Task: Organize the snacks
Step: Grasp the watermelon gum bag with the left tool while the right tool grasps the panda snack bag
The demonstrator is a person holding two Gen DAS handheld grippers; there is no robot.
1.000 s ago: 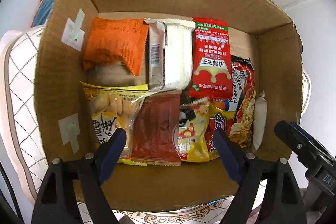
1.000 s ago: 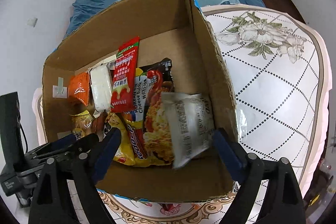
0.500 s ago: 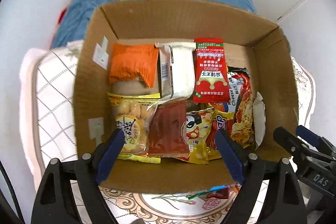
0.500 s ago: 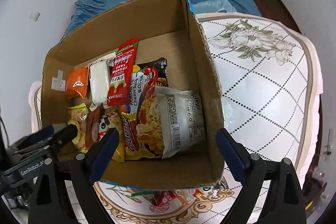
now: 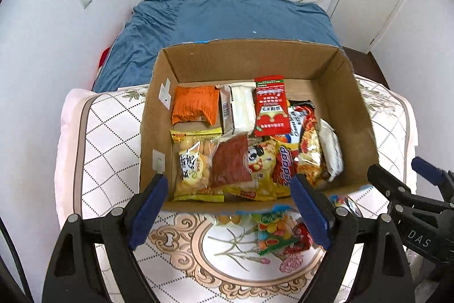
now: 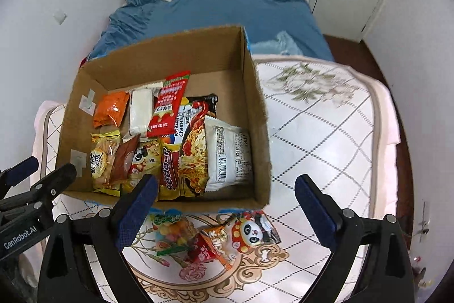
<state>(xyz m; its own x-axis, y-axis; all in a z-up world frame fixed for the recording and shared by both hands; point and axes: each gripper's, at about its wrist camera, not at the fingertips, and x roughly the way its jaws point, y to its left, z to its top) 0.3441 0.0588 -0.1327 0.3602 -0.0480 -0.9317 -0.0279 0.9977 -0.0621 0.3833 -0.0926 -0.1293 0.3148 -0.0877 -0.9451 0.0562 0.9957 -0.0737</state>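
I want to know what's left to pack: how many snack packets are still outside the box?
3 that I can make out, clustered on the quilt just below the cardboard box: a green candy bag, a red packet and a panda packet. Overlap may hide more.

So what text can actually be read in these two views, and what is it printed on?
"DAS": right tongs body, left wrist view.
"GenRobot.AI": left tongs body, right wrist view.
"KOREAN Cheese": noodle pack.
Sideways letters, roughly "dodop": yellow-red packet.
Red sachet, white packet: print too small.
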